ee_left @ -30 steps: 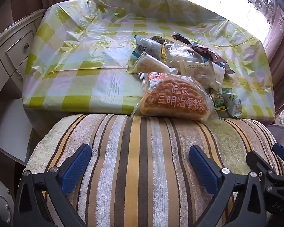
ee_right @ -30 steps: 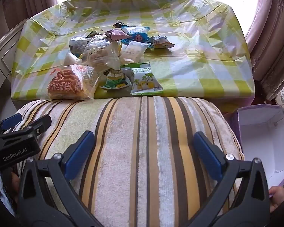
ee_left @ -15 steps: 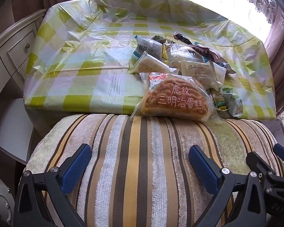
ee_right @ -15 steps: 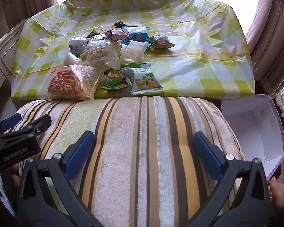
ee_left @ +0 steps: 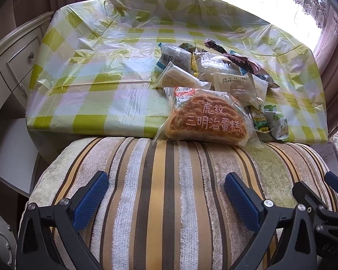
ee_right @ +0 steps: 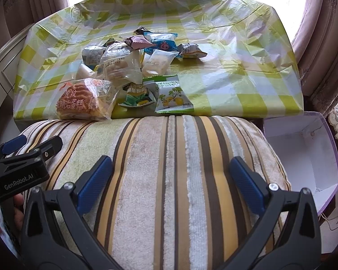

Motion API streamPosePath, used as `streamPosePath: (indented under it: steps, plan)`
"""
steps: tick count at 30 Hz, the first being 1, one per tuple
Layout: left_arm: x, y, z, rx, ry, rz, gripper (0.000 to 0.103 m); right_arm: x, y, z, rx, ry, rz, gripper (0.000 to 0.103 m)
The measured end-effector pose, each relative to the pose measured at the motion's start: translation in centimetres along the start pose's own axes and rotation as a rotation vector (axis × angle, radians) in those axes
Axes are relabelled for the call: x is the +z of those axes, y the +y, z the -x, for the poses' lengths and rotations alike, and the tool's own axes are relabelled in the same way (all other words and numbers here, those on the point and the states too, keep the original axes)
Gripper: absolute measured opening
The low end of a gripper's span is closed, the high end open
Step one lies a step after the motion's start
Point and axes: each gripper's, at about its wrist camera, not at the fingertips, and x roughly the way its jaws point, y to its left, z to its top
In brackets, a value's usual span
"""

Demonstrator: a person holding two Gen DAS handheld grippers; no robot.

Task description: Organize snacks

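Observation:
A heap of wrapped snacks (ee_right: pixel 133 63) lies on the green-checked tablecloth (ee_left: pixel 101 85). Nearest the front edge sits a bagged tiger-stripe sandwich cake (ee_left: pixel 207 121) (ee_right: pixel 83 102), with a green-and-white packet (ee_right: pixel 172 99) to its right. My left gripper (ee_left: pixel 166 196) is open above the striped cushion (ee_left: pixel 169 191), well short of the snacks. My right gripper (ee_right: pixel 170 178) is open too, over the same cushion (ee_right: pixel 180 168), holding nothing. The left gripper's body (ee_right: pixel 18 159) shows at the left of the right wrist view.
An open white box with purple sides (ee_right: pixel 304 155) stands to the right of the cushion, below the table edge. A cream drawer cabinet (ee_left: pixel 9 67) is at the left. Curtains (ee_right: pixel 322 45) hang at the right. A hand (ee_right: pixel 18 211) shows at lower left.
Both grippers stay open over the cushion. In the right wrist view the white box has come further into sight at the right.

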Motion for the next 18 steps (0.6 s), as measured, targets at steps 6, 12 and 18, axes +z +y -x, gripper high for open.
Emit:
streamPosePath:
  steps: [6, 12, 18]
  plan:
    - [-0.02, -0.08, 0.01, 0.002, -0.003, 0.0, 0.103, 0.07, 0.16, 0.03, -0.004, 0.002, 0.002, 0.103]
    - [-0.04, -0.1, 0.02, 0.003, -0.003, 0.0, 0.103, 0.05, 0.07, 0.01, -0.002, 0.002, 0.001, 0.103]
    - [-0.01, -0.1, 0.02, 0.003, -0.003, 0.0, 0.103, 0.06, 0.07, 0.02, -0.003, 0.002, 0.002, 0.103]
